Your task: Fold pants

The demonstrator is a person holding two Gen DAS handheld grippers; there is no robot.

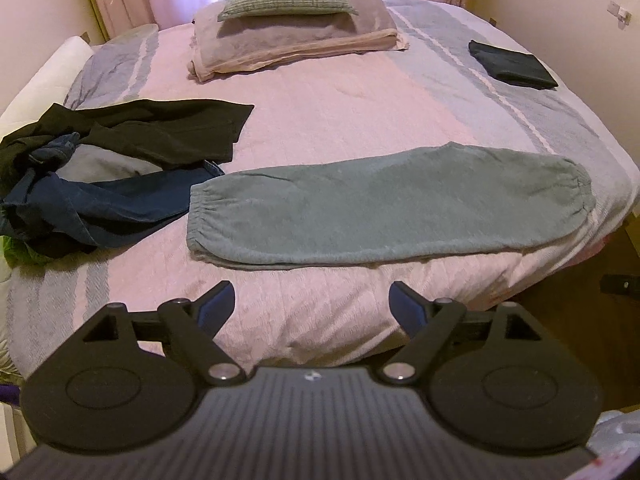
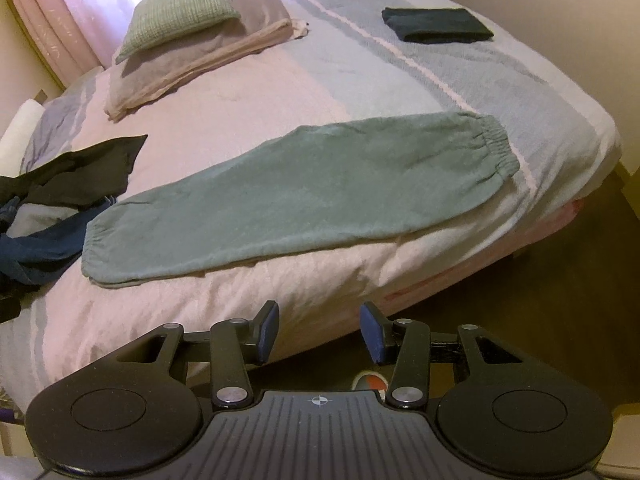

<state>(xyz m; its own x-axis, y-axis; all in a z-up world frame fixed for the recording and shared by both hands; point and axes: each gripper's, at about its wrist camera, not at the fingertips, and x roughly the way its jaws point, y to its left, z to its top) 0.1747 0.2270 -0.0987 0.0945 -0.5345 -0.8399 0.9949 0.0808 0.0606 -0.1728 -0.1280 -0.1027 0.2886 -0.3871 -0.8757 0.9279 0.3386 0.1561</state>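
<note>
Both grippers hang off the near edge of the bed, pointing steeply down and forward, and neither carries anything.

Left gripper: jaws spread wide, nothing between the pads, only bedspread below.

Right gripper: jaws parted, narrower than the left, also empty; the bed edge and dark floor show beneath it.

Grey pants lie flat on the bed just ahead of both grippers, apparently already folded leg over leg into one long band. The long axis runs crosswise to the grippers' pointing line. In the right wrist view it slants, left end nearer and right end farther.

One elastic end sits ahead and left of the left gripper. The other elastic end lies far to its right; in the right wrist view that end is ahead and right of the right gripper. Which is waistband and which is cuffs I cannot tell.

Judgement: each gripper is nearer its own side's end. The next fold, end to end across the long axis, likely calls for one end to be pinched and carried over to the other.

Clothes pile lies left of the left gripper, touching or just beside the pants' left end. A folded dark item sits far ahead to the right.
</note>
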